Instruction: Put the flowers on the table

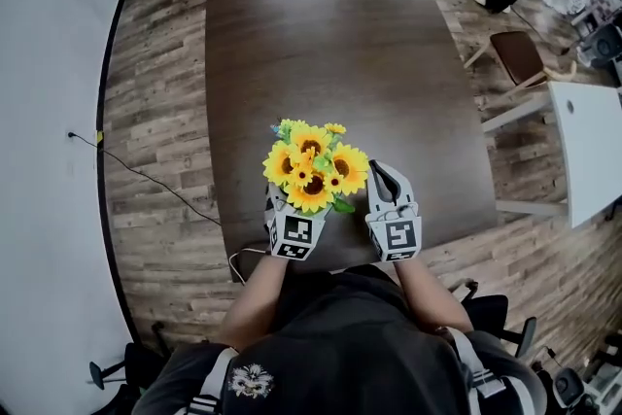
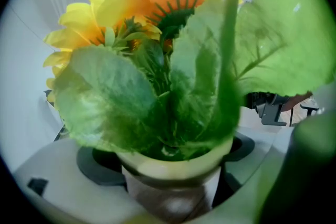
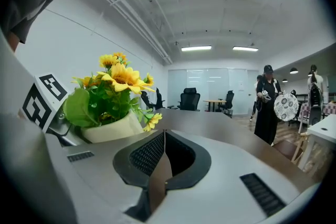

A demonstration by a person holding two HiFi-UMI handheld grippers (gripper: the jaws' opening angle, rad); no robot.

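Here we are at the setting-down step: our left gripper (image 1: 289,209) is clamped on the cream pot (image 2: 173,165) of the artificial sunflowers (image 1: 313,165), over the near edge of the dark wood-grain table (image 1: 340,44), though we cannot tell whether its base touches the top. Our right gripper (image 1: 381,178) sits just beside it, jaws pressed together on nothing. Next, we judge, the pot needs lowering upright until its round base sits flat, then a gentle release, since the broad floppy leaves and top-heavy yellow blooms could tip such a smooth pot.
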